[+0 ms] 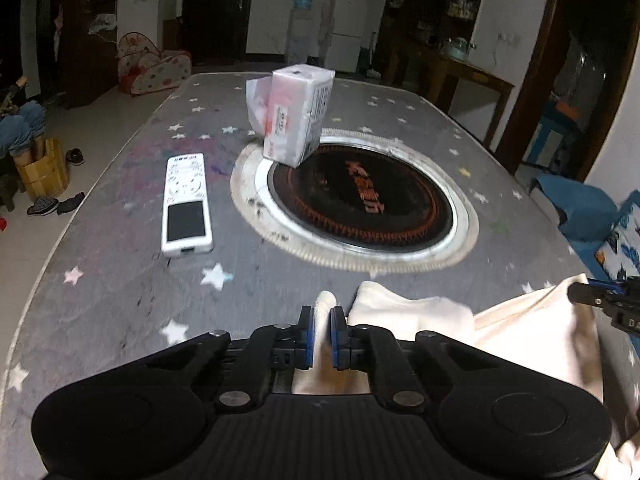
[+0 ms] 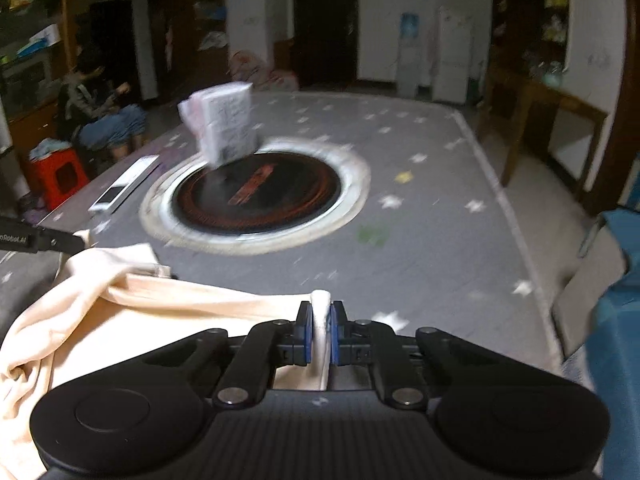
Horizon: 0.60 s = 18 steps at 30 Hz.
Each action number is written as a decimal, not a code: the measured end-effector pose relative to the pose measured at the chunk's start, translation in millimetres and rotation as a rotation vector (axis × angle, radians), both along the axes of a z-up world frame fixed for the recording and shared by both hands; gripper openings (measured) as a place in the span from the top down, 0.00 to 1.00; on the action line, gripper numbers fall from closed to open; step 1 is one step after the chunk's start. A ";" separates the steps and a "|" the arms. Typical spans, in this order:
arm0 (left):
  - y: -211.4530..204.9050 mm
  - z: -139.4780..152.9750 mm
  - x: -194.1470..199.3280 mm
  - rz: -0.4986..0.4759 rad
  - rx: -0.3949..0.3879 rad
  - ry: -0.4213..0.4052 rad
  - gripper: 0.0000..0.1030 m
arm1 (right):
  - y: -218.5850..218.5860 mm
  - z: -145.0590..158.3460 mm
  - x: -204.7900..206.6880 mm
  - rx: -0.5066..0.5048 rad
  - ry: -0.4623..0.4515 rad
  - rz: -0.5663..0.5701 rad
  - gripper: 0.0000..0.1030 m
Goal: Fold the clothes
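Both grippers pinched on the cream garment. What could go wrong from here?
1. The left gripper and right gripper each pinch only a thin fold of the cream garment, so either edge may slip out under tension.
2. The remote and tilted box lie ahead on the table; cloth swung forward might hit them.
3. The left side looks bunched, so the fold may be uneven.

"nRobot.AI" on left tool; other print illegible.
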State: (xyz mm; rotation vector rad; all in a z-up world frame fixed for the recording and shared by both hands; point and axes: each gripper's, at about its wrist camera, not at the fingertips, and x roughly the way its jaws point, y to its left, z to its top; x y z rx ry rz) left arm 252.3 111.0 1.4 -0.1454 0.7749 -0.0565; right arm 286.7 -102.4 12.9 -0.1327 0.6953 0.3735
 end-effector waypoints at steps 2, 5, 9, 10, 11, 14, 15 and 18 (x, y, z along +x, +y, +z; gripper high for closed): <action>-5.1 -5.2 9.3 -0.004 0.002 0.007 0.87 | -3.2 -3.2 7.5 -0.010 0.004 -0.039 0.92; -13.8 -8.8 16.1 0.006 0.029 0.009 0.85 | -3.9 -17.2 19.1 -0.046 0.049 -0.053 0.92; -29.9 3.5 7.1 -0.019 0.090 -0.062 0.81 | -7.2 -23.4 20.8 -0.056 0.058 -0.056 0.89; -36.1 8.1 4.1 -0.043 0.100 -0.085 0.80 | -8.7 -22.6 20.5 -0.049 0.057 -0.057 0.89; -41.5 11.2 2.3 -0.064 0.102 -0.099 0.78 | -9.3 -21.9 20.3 -0.047 0.054 -0.056 0.88; -60.5 12.5 1.7 -0.149 0.083 -0.101 0.72 | -8.1 -20.8 17.8 -0.062 0.042 -0.046 0.87; -67.2 9.9 3.4 -0.171 0.089 -0.091 0.72 | -8.0 -20.3 16.5 -0.065 0.041 -0.044 0.87; -82.1 -0.1 12.0 -0.194 0.112 -0.063 0.72 | -7.0 -20.8 17.0 -0.057 0.048 -0.039 0.87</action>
